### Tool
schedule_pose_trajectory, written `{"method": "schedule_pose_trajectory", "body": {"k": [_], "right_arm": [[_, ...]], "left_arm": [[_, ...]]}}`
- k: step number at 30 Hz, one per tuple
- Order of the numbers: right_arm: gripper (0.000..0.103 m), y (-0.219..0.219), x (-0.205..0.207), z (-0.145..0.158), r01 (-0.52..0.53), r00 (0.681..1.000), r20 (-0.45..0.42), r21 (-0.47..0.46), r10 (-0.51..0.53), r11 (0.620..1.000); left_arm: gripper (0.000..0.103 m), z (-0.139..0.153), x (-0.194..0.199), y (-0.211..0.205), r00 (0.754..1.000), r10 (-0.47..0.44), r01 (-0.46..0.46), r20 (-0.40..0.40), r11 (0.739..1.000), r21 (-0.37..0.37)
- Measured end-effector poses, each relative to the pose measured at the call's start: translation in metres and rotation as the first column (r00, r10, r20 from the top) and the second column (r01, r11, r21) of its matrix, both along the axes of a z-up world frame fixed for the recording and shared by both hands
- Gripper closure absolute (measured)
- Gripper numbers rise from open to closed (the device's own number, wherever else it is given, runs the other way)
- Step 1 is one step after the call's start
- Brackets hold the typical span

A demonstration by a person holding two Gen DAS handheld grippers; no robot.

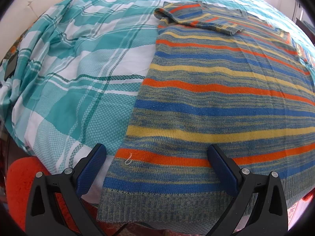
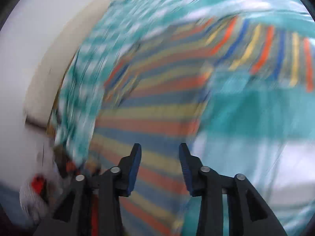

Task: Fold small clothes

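Note:
A striped knit sweater [image 1: 216, 98] in grey-green, orange, blue and yellow lies flat on the bed, one sleeve [image 1: 198, 17] folded across its top. My left gripper [image 1: 155, 153] is open wide and empty, just above the sweater's lower left corner near the ribbed hem [image 1: 157, 204]. The right wrist view is blurred by motion. There my right gripper [image 2: 159, 147] is open and empty, above a striped part of the sweater [image 2: 153, 106].
The bed is covered by a teal and white plaid sheet [image 1: 82, 74], bunched at the far left. An orange fuzzy item [image 1: 21, 184] sits below the bed's near edge. A white wall [image 2: 35, 39] is at the left in the right wrist view.

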State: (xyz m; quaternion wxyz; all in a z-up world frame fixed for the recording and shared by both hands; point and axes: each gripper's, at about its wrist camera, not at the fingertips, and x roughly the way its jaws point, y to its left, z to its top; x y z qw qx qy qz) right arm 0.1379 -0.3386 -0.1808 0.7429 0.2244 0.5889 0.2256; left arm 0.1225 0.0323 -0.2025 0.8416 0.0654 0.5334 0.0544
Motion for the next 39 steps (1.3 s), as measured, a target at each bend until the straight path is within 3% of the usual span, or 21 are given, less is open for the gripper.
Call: {"method": "schedule_pose_trajectory", "body": {"k": [2,5,7,9,12,14,17,18,20,24,26,27,28,29,30,32,35,37,39], "right_arm": [[0.062,0.006,-0.027,-0.016,-0.043,0.996,-0.082,-0.063,0.038,0.997],[0.063,0.0,-0.074,-0.016,-0.051,0.995,-0.088,-0.161,0.038,0.986],[0.063,-0.013,-0.1,-0.005,0.009,0.996,-0.084,-0.19,-0.025,0.982],[0.063,-0.029,-0.116,0.011,0.105,0.992,-0.048,-0.203,-0.117,0.974],[0.055,-0.037,-0.117,0.027,0.228,0.974,0.037,-0.223,-0.225,0.948],[0.054,-0.042,-0.116,0.03,0.281,0.96,0.062,-0.176,-0.274,0.944],[0.054,-0.04,-0.111,0.023,0.285,0.959,0.032,-0.154,-0.283,0.946],[0.054,-0.039,-0.112,0.023,0.278,0.96,0.031,-0.162,-0.277,0.947],[0.054,-0.034,-0.111,0.02,0.256,0.966,0.027,-0.17,-0.256,0.951],[0.054,-0.033,-0.12,0.018,0.239,0.971,0.029,-0.153,-0.237,0.959],[0.054,-0.037,-0.12,0.015,0.251,0.968,0.026,-0.136,-0.25,0.958],[0.054,-0.039,-0.12,0.014,0.262,0.965,0.023,-0.126,-0.262,0.957],[0.054,-0.042,-0.121,0.015,0.27,0.963,0.021,-0.118,-0.269,0.956],[0.054,-0.044,-0.121,0.014,0.278,0.96,0.02,-0.111,-0.278,0.954],[0.054,-0.046,-0.121,0.014,0.289,0.957,0.02,-0.104,-0.289,0.952],[0.054,-0.047,-0.121,0.015,0.3,0.954,0.021,-0.099,-0.3,0.949],[0.054,-0.047,-0.122,0.015,0.307,0.952,0.029,-0.102,-0.306,0.946],[0.054,-0.046,-0.123,0.016,0.311,0.951,0.037,-0.112,-0.308,0.944],[0.054,-0.046,-0.121,0.016,0.314,0.95,0.038,-0.119,-0.311,0.942]], "left_arm": [[0.001,0.005,0.002,0.0,1.0,-0.005,0.006,-0.028,1.0,0.007],[0.002,0.025,0.001,0.001,0.996,-0.035,0.033,-0.08,0.999,-0.015],[0.002,0.05,0.0,-0.002,0.997,-0.069,0.066,-0.039,0.996,-0.057],[0.002,0.091,0.011,-0.016,0.986,-0.159,0.163,0.053,0.983,-0.088],[0.001,0.147,0.04,-0.056,0.917,-0.326,0.335,0.228,0.942,-0.004],[0.001,0.157,0.065,-0.087,0.857,-0.44,0.439,0.27,0.896,0.068],[0.003,0.114,0.109,-0.131,0.821,-0.554,0.522,0.14,0.826,0.211],[0.016,0.093,0.121,-0.142,0.815,-0.572,0.536,0.092,0.804,0.257],[0.033,0.051,0.142,-0.159,0.809,-0.588,0.555,0.0,0.763,0.33],[0.031,-0.003,0.167,-0.167,0.837,-0.539,0.528,-0.097,0.749,0.4],[0.029,-0.014,0.169,-0.167,0.838,-0.537,0.522,-0.096,0.738,0.428],[0.033,-0.013,0.169,-0.168,0.838,-0.539,0.518,-0.084,0.738,0.432],[0.043,-0.012,0.17,-0.167,0.837,-0.541,0.52,-0.079,0.743,0.422],[0.093,-0.011,0.172,-0.164,0.837,-0.539,0.527,-0.091,0.75,0.401],[0.1,-0.008,0.176,-0.16,0.844,-0.524,0.524,-0.113,0.761,0.383],[0.101,0.012,0.186,-0.137,0.872,-0.485,0.483,-0.069,0.825,0.293],[0.101,0.062,0.208,-0.074,0.941,-0.336,0.33,0.034,0.937,0.117],[0.101,0.094,0.223,-0.011,0.978,-0.192,0.194,0.085,0.981,-0.02],[0.101,0.109,0.233,0.046,0.992,-0.066,0.077,0.109,0.992,-0.097]]}}
